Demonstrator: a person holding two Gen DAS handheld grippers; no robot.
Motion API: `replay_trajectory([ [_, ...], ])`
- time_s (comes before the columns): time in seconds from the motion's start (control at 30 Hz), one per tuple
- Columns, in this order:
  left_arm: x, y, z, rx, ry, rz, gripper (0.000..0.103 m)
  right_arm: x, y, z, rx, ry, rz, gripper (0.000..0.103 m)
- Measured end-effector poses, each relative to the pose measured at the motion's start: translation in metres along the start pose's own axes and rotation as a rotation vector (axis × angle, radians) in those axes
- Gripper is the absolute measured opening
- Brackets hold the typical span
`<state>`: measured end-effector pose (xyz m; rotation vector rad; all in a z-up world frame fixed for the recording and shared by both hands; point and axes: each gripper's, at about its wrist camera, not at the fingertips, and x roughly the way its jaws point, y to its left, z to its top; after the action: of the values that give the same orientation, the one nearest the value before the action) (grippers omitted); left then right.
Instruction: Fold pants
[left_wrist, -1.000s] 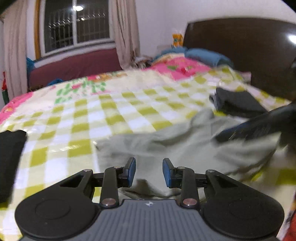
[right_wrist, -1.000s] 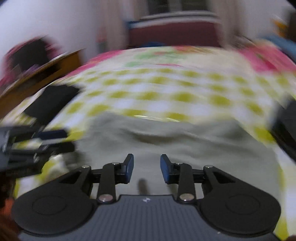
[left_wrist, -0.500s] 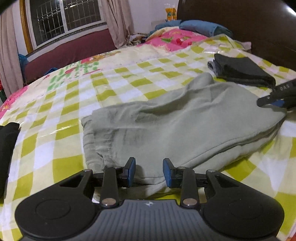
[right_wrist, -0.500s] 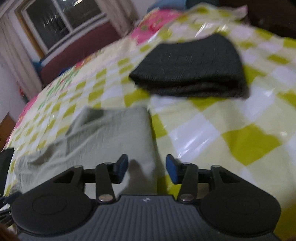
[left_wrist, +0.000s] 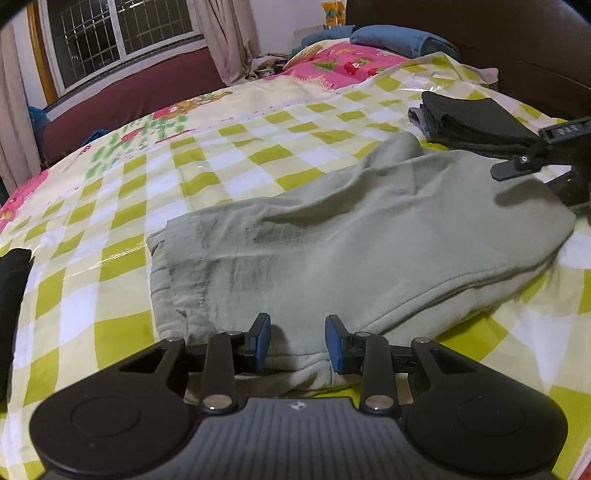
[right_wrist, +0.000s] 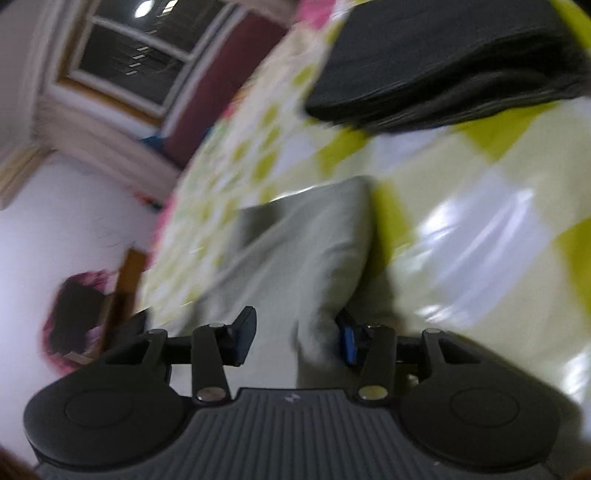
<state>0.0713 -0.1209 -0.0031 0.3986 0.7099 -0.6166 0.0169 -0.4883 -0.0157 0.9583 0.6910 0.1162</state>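
Grey-green pants (left_wrist: 351, 236) lie spread and partly doubled over on the yellow-checked bed cover (left_wrist: 221, 155). My left gripper (left_wrist: 297, 341) is open, low over the near edge of the pants, with cloth between its jaws. My right gripper (right_wrist: 295, 339) is open and rolled sideways over the pants' right end (right_wrist: 295, 251); a fold of cloth rises between its jaws and hides part of the right fingertip. The right gripper also shows at the right edge of the left wrist view (left_wrist: 546, 155).
A folded stack of dark clothes (left_wrist: 472, 122) lies just beyond the pants' right end, also in the right wrist view (right_wrist: 436, 66). Another dark garment (left_wrist: 11, 280) lies at the left edge. Pillows (left_wrist: 388, 37) and a dark headboard (left_wrist: 517, 48) stand behind.
My right gripper has swung to the pants' right end and rolled sideways, and cloth now stands between its jaws. My left gripper has settled a little nearer the pants' near edge.
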Motion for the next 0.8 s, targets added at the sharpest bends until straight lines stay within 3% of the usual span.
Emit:
replay_trajectory([
  [0.1, 0.005, -0.002, 0.003, -0.002, 0.011, -0.003, 0.046, 0.005, -0.002, -0.002, -0.037, -0.011, 0.000, 0.038],
  [0.2, 0.012, -0.003, 0.003, -0.010, 0.034, 0.003, 0.046, 0.014, -0.019, -0.001, 0.080, -0.009, -0.004, 0.016],
  [0.27, 0.011, -0.005, 0.003, -0.002, 0.034, 0.007, 0.046, 0.013, -0.009, -0.004, 0.062, 0.012, 0.015, 0.009],
  [0.33, 0.009, -0.007, 0.003, -0.006, 0.035, 0.003, 0.046, 0.000, 0.001, -0.004, 0.018, -0.026, -0.009, 0.007],
  [0.5, 0.007, -0.016, 0.000, -0.001, 0.014, -0.040, 0.047, -0.033, -0.006, 0.004, 0.058, -0.086, -0.094, 0.007],
  [0.63, 0.003, -0.016, -0.003, -0.019, -0.020, -0.060, 0.047, -0.035, 0.036, 0.005, -0.004, -0.085, -0.094, 0.007],
  [0.8, -0.007, 0.001, -0.012, -0.083, -0.069, -0.098, 0.047, -0.009, 0.129, 0.000, -0.216, -0.028, -0.150, 0.008],
])
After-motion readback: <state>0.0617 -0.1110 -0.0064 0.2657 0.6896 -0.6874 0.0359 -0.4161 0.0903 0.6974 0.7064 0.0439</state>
